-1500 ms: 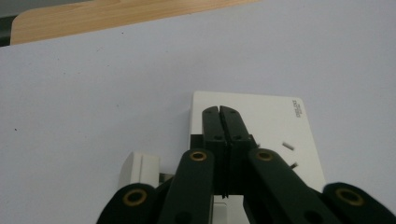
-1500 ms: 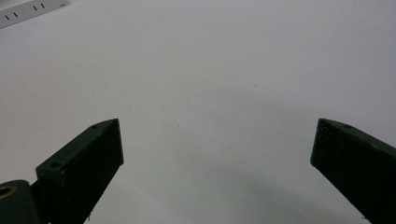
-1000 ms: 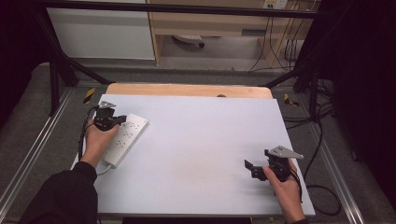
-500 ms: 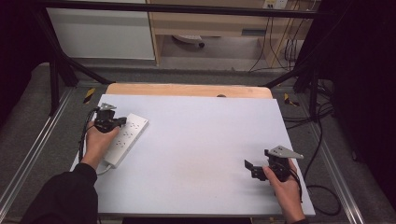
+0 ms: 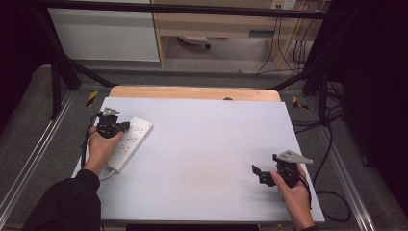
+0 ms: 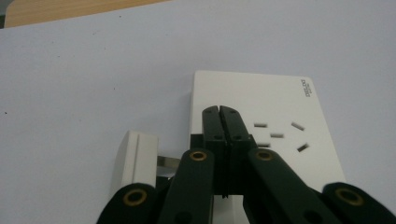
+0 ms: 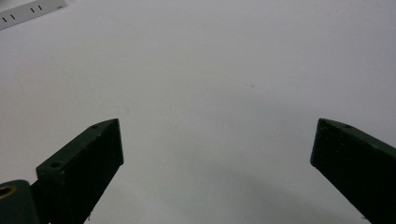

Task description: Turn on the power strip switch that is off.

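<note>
Power strip (image 5: 130, 143): white, lying slanted at left of frame in the high view, on the pale table sheet (image 5: 202, 154). Left gripper (image 5: 126, 127) over its upper half, left hand (image 5: 102, 147) beside it, dark sleeve entering from lower left. Right gripper (image 5: 257, 173) at lower right, well apart from the strip, bare sheet between. Wooden table edge (image 5: 192, 92) at top; grey floor, black frame posts, cables beyond.

Left gripper view: power strip (image 6: 280, 107) at centre right, socket slots visible. Left gripper (image 6: 219, 111) clenched, jaws pressed together above the strip, nothing between. White plug (image 6: 135, 161) at lower left, just beside the strip.

Right gripper view: right gripper (image 7: 217, 140) released, jaws wide apart over bare sheet. Strip corner (image 7: 28, 11) at upper left.
</note>
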Motion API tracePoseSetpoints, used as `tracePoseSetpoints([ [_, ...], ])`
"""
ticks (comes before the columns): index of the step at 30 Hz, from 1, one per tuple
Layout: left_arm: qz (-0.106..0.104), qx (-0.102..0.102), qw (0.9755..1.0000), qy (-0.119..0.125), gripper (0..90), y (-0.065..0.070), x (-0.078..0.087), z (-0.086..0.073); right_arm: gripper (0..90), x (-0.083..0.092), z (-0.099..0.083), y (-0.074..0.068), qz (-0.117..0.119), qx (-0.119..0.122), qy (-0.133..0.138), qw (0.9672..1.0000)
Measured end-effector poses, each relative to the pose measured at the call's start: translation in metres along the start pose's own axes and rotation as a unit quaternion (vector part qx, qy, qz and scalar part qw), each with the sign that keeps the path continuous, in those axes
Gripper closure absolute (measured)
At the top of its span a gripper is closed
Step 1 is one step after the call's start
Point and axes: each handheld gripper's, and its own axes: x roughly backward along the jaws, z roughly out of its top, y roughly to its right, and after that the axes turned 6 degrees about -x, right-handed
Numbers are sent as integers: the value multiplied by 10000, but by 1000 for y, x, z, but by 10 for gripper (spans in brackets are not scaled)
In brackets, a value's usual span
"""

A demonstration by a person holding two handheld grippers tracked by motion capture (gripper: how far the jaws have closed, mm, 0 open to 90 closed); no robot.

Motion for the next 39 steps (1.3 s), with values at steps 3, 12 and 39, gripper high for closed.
tracePoseSetpoints([
  [3, 31, -63, 10000, -14, 900, 0, 1, 0, 29, 0, 0, 0, 6, 3, 5, 10000],
  [12, 17, -29, 10000, 16, 900, 2, 3, -3, 29, 1, 0, 0, -5, 13, 12, 10000],
  [39, -31, 83, 9999, 53, 900, 0, 1, -3, 29, -1, 0, 0, 22, 17, -26, 10000],
])
